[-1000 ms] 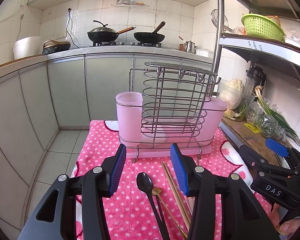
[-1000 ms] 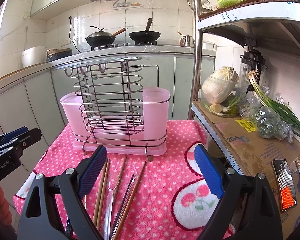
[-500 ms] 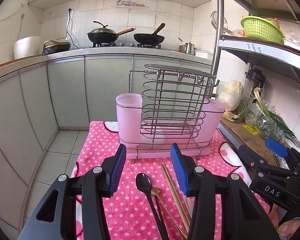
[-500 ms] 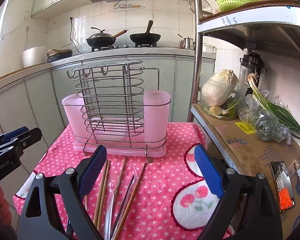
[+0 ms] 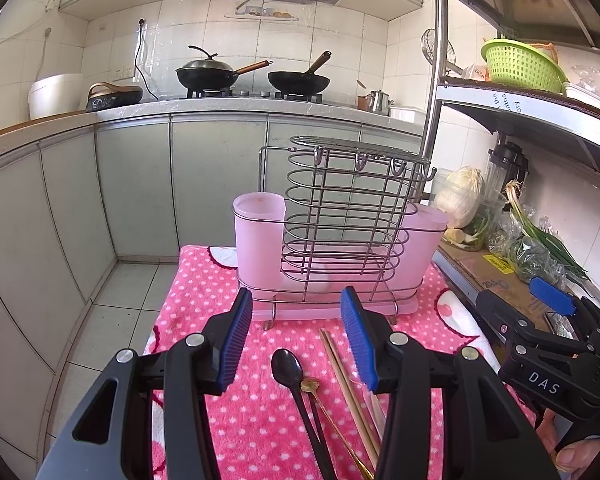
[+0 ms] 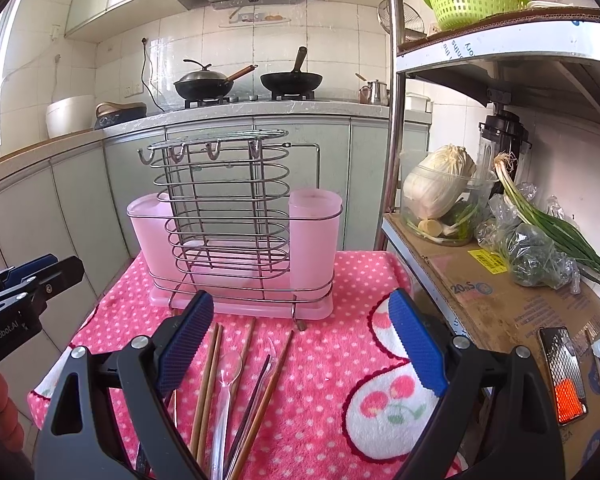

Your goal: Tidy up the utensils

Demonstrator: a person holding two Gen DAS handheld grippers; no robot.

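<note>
The utensils lie loose in a row on the pink polka-dot towel (image 6: 332, 360), just in front of the holder. From my left gripper's view I see a black spoon (image 5: 288, 366), a small gold-coloured spoon (image 5: 311, 385) beside it, and wooden chopsticks (image 5: 342, 364) running toward me. From my right gripper's view there are more chopsticks, a clear plastic spoon (image 6: 229, 364) and a dark thin utensil I cannot identify.

Behind them stands the utensil holder (image 5: 332, 240): a wire rack with hooks along the top, flanked by two pink plastic cups. I can see nothing standing in the rack or cups, so I judge the sorting has not begun.

My left gripper (image 5: 300, 336) hovers low over the black spoon, fingers apart and holding nothing. My right gripper (image 6: 300, 344) hovers over the chopsticks, fingers spread wide, also holding nothing.

Compared with a second ago, almost nothing has changed. Both grippers have only drifted slightly, the holder sitting a touch differently in view, and no utensil has moved. That suggests I am lining up for a first pick-up, probably the spoon under my left gripper.

Beyond are grey cabinets, a stove with two woks (image 5: 208, 74), and a shelf with cabbage and spring onions to my right.
</note>
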